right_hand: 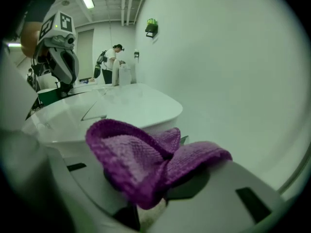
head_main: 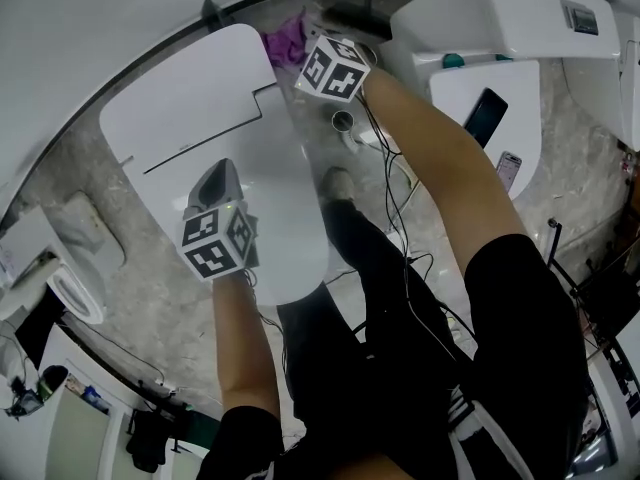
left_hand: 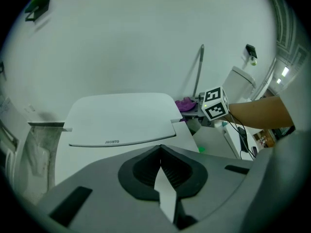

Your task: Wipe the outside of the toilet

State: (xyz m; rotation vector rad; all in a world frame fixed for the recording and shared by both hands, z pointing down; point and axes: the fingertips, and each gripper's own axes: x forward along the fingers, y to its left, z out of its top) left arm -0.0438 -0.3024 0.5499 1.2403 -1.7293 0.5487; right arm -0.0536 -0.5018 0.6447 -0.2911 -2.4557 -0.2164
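The white toilet (head_main: 250, 158) stands against the curved wall with its lid down; its flat tank top (left_hand: 121, 115) fills the left gripper view. My right gripper (head_main: 305, 53) is at the toilet's back right corner, next to the tank, shut on a purple cloth (head_main: 285, 40). The cloth (right_hand: 146, 154) bulges in folds out of the jaws, with the tank (right_hand: 126, 106) just beyond it. My left gripper (head_main: 222, 176) hovers over the closed lid, pointing at the tank. Its jaws (left_hand: 160, 150) meet at the tips with nothing between them.
A second white fixture (head_main: 520, 28) stands to the right, with a dark phone (head_main: 485, 115) and another phone (head_main: 508, 170) on its flat part. A floor drain (head_main: 343, 120), cables and my shoe (head_main: 338, 181) lie beside the toilet. A metal pipe (left_hand: 199, 69) runs up the wall.
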